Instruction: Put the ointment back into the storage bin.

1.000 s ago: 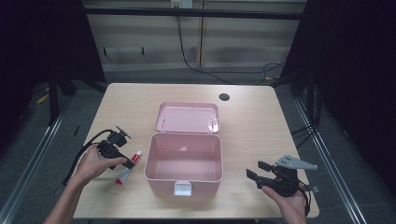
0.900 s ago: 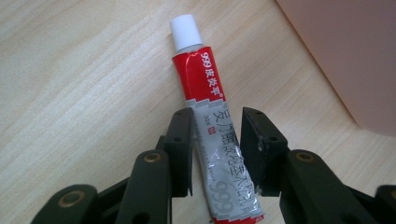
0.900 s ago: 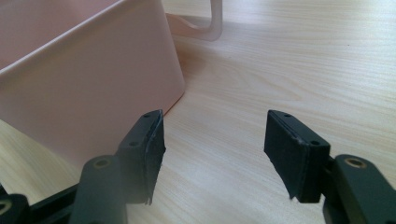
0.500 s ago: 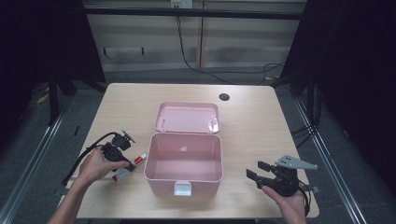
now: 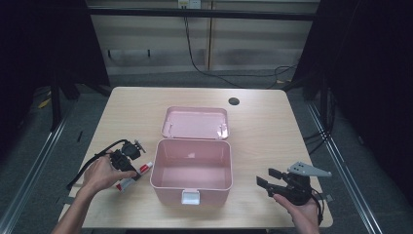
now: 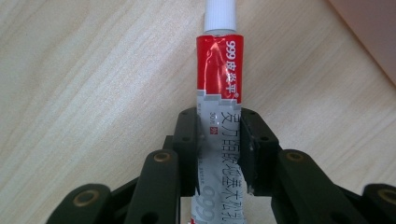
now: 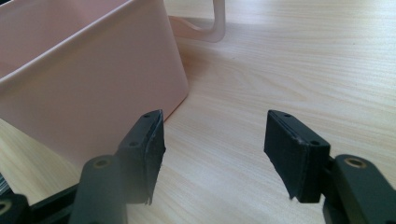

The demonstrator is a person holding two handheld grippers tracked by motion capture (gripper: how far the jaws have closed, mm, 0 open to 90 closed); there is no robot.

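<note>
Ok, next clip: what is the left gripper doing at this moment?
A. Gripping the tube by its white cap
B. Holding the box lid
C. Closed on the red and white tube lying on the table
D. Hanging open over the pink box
C: in the left gripper view the left gripper has both jaws pressed against the tube body, which lies on the table.

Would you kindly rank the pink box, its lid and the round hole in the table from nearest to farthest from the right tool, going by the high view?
From the right tool:
1. Pink box, just to its left, at the table's front.
2. Lid, lying open behind the box, mid-table.
3. Round hole, near the table's far edge.
</note>
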